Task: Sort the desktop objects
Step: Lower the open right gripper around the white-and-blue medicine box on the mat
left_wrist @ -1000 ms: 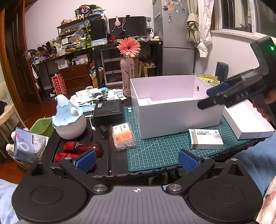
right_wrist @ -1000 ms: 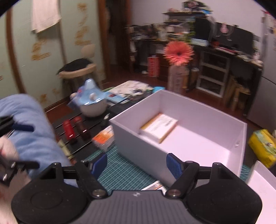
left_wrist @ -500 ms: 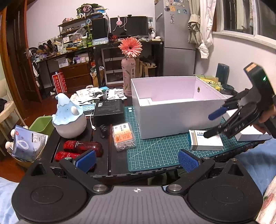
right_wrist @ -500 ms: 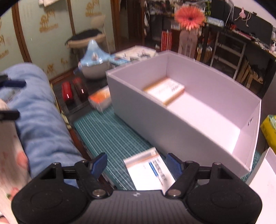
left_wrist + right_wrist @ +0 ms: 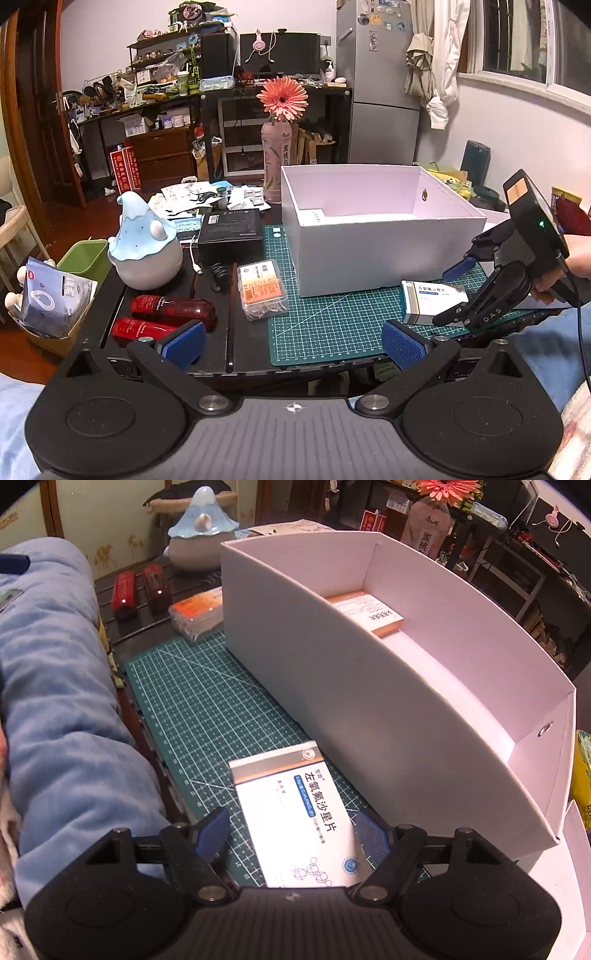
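Observation:
A white and blue medicine box (image 5: 295,812) lies flat on the green cutting mat (image 5: 207,709), just in front of the big white box (image 5: 332,683). My right gripper (image 5: 291,836) points down over it, open, with one blue pad on each side of the box's near end. From the left wrist view the right gripper (image 5: 452,293) hangs over that medicine box (image 5: 432,295) at the right. An orange and white carton (image 5: 369,613) lies inside the white box (image 5: 369,258). My left gripper (image 5: 291,341) stands open near the table's front edge, with nothing between its fingers.
Left of the mat are a clear case with an orange label (image 5: 262,288), two red bottles (image 5: 171,308), a black box (image 5: 231,232) and a blue and white mountain-shaped ornament (image 5: 147,251). A flower bottle (image 5: 279,162) stands behind. A white lid (image 5: 561,867) lies at the right.
My right gripper has come down from above the white box and tipped downward, so its open fingers now straddle the medicine box on the mat. The left gripper has stayed put.

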A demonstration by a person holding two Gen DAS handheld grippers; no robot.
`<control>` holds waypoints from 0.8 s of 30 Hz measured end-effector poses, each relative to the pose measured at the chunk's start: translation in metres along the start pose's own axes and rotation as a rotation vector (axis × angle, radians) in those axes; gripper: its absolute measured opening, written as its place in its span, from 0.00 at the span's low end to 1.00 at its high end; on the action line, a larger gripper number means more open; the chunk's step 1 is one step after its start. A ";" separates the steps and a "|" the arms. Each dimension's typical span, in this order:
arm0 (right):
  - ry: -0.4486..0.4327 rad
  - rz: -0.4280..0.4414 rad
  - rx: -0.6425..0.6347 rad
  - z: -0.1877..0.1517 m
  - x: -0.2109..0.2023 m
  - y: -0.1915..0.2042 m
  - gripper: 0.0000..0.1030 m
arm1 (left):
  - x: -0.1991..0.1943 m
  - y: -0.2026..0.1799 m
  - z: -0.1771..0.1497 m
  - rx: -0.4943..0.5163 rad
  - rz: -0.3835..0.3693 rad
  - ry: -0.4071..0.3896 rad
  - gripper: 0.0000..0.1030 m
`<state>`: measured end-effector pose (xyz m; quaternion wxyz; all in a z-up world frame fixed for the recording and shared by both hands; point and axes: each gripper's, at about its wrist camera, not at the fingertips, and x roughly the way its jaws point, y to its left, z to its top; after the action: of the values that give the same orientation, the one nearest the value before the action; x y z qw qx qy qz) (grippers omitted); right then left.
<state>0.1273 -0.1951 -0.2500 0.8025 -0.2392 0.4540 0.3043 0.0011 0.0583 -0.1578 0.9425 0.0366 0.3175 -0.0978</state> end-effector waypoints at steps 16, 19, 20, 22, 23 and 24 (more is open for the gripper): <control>0.017 0.018 0.043 0.001 0.007 -0.007 0.68 | -0.001 0.000 0.000 0.006 0.002 -0.005 1.00; 0.024 0.024 0.062 0.002 0.007 -0.007 0.68 | -0.001 0.000 -0.001 0.007 0.002 -0.007 1.00; 0.029 0.020 0.072 0.003 0.007 -0.007 0.68 | -0.001 0.000 -0.001 0.007 0.002 -0.008 1.00; 0.041 0.011 0.104 0.004 0.008 -0.007 0.68 | -0.001 0.000 -0.001 0.007 0.002 -0.009 1.00; 0.046 0.005 0.124 0.006 0.009 -0.008 0.68 | -0.002 0.000 -0.001 0.007 0.002 -0.010 1.00; 0.049 -0.001 0.147 0.006 0.009 -0.009 0.68 | -0.002 0.000 -0.001 0.007 0.002 -0.011 1.00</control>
<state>0.1406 -0.1946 -0.2538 0.8067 -0.1872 0.4945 0.2639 -0.0007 0.0587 -0.1575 0.9442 0.0399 0.3119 -0.0981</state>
